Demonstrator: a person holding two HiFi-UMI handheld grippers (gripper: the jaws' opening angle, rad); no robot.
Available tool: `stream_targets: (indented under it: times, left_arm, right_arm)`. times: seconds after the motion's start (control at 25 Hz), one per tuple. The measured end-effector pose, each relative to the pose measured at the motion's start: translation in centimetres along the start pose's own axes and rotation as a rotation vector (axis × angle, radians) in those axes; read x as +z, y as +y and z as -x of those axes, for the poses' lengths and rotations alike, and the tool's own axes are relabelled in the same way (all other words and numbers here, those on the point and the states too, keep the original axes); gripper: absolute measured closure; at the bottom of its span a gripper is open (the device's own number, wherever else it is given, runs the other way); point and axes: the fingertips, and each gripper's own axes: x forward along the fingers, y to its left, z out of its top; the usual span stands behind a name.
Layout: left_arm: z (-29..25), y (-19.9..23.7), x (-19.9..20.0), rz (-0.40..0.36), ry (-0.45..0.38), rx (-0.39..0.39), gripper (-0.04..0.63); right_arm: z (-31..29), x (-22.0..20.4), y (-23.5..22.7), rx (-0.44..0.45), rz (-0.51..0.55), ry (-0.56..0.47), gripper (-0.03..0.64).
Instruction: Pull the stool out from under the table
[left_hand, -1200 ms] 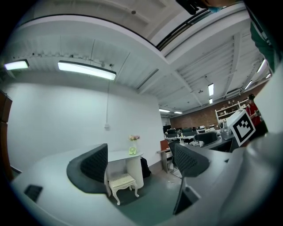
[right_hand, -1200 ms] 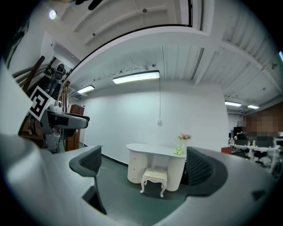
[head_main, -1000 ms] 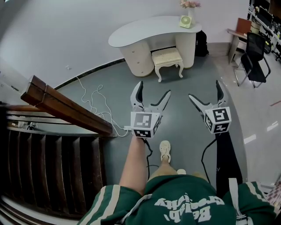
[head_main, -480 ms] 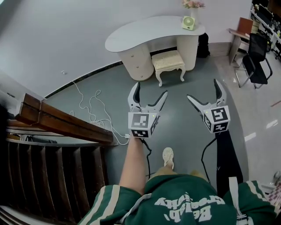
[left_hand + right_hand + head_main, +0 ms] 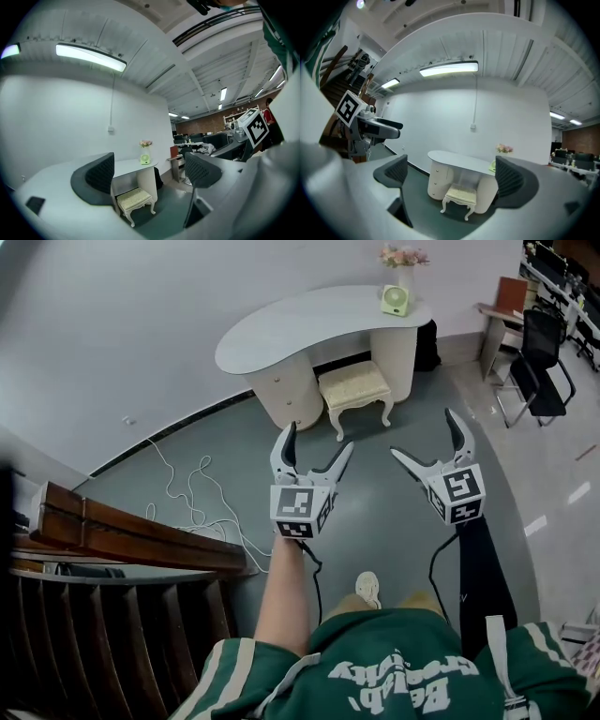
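The stool [image 5: 354, 385] stands in the upper middle of the head view, its back part under the curved white table [image 5: 281, 322] and its cushioned seat poking out in front. The left gripper [image 5: 317, 442] and right gripper [image 5: 424, 435] hover at mid-frame, well apart from it, both with jaws spread and nothing between them.

To my eye this is the approach; the stool isn't clear of the table. The next move calls for closing that gap and getting a jaw round the seat edge or a leg.

The gripper views show the carved legs and how far the stool sits under the tabletop; only the head view shows the loose cable [image 5: 202, 488] on the floor.
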Motion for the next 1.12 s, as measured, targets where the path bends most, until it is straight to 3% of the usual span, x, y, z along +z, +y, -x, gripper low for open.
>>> stream_targets:
  times: [0.4, 0.6, 1.12]
  left_arm:
    - [-2.1, 1.0, 0.6, 0.016, -0.019, -0.028, 0.143]
    - [-3.4, 0.8, 0.9, -0.013, -0.012, -0.047, 0.143]
    - [-9.1, 2.1, -1.5, -0.036, 0.004, -0.059, 0.143]
  right_arm:
    - [-0.8, 0.6, -0.7, -0.003, 0.003, -0.004, 0.021]
    - [-1.1, 0.7, -1.8, -0.021, -0.003, -0.006, 0.021]
    - [-6.2, -1.4, -5.6, -0.027, -0.030, -0.034, 0.025]
